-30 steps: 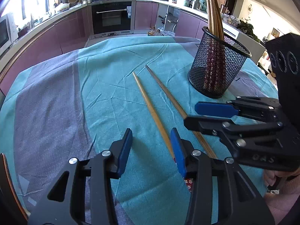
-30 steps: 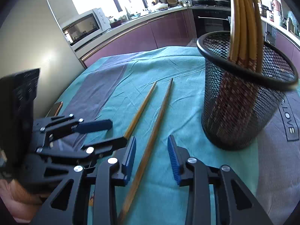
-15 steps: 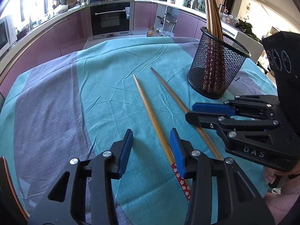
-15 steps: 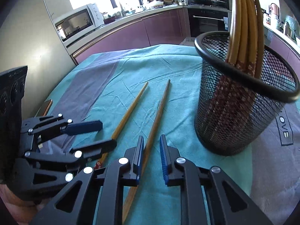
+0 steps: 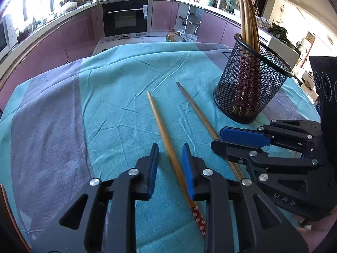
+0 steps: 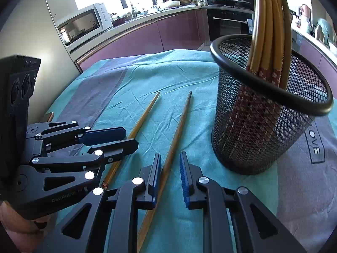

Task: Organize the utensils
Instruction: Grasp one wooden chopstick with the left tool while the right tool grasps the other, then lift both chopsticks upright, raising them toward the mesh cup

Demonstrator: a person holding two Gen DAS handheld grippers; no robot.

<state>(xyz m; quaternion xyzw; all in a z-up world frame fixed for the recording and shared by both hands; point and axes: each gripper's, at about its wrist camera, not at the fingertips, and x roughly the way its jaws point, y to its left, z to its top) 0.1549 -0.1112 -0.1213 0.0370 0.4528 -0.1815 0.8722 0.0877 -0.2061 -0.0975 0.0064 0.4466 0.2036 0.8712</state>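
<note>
L wrist: my left gripper (image 5: 170, 164) at bottom ctr has just been closing, jaws narrow round the left chopstick (image 5: 166, 145), pads not clearly pressing. Mesh holder (image 5: 248, 88) upper right.
R wrist: right gripper (image 6: 169, 177) narrow round right chopstick (image 6: 175, 139), a gap on the right pad's side.

Left gripper (image 5: 170, 164) filling bottom of its own view: black plastic frame showing triangular cut-outs, round silver screws (image 5: 133, 171) shining on linkage arms, ribbed blue pads (image 5: 155, 166) lining inner finger faces. Right gripper (image 6: 170, 176) looking alike in its own view, lower centre. In left view, right gripper's side at right edge bearing faint letters "DAS". In right view, left gripper's side at lower left carrying white "GenRobot" marking; black box with round lenses (image 6: 18, 88) rising behind it.
</note>
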